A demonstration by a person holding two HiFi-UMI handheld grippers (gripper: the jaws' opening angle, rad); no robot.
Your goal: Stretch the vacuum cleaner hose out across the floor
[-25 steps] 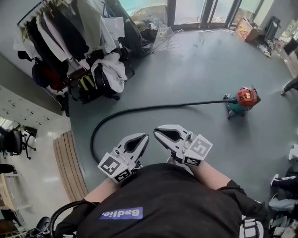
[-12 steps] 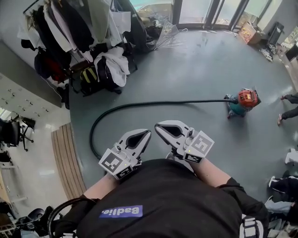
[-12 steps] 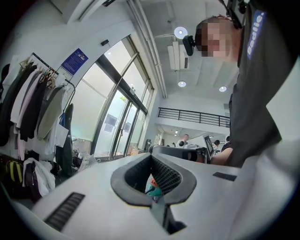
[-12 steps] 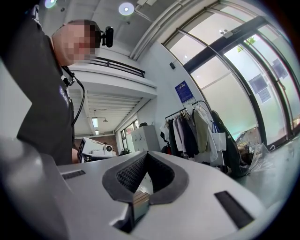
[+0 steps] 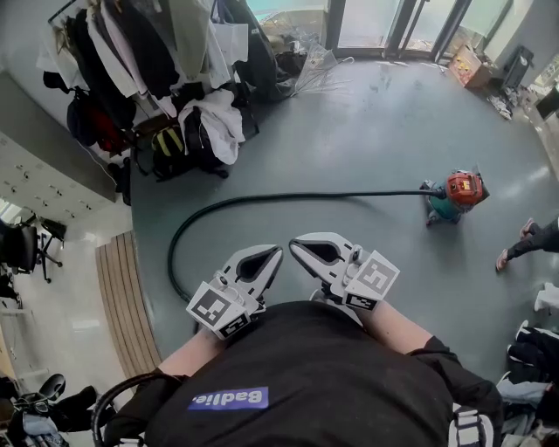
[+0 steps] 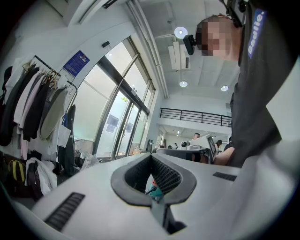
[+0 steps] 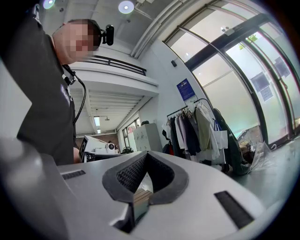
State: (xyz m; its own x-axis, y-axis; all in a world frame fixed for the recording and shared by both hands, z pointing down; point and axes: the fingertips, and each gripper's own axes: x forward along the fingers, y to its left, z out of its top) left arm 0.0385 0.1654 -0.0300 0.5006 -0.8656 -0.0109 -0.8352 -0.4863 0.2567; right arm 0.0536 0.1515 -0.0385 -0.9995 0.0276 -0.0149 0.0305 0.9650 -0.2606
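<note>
Grey floor point(image 5: 367, 148) is lit via glazed doors point(image 5: 367, 19) at top; coat rack point(image 5: 131, 52) seen left, w/ wood-slat strip point(image 5: 122, 306) below.

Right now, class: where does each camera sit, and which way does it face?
Head view: on the person's head, steeply down at hose, vacuum cleaner, left gripper, right gripper, own shirt.
Left gripper view: rides the left gripper, faces the glass doors; shut jaws, own shirt.
Right gripper view: rides the right gripper, faces the clothes rack; shut jaws, own shirt.
Shared: all three show the clothes rack.
</note>
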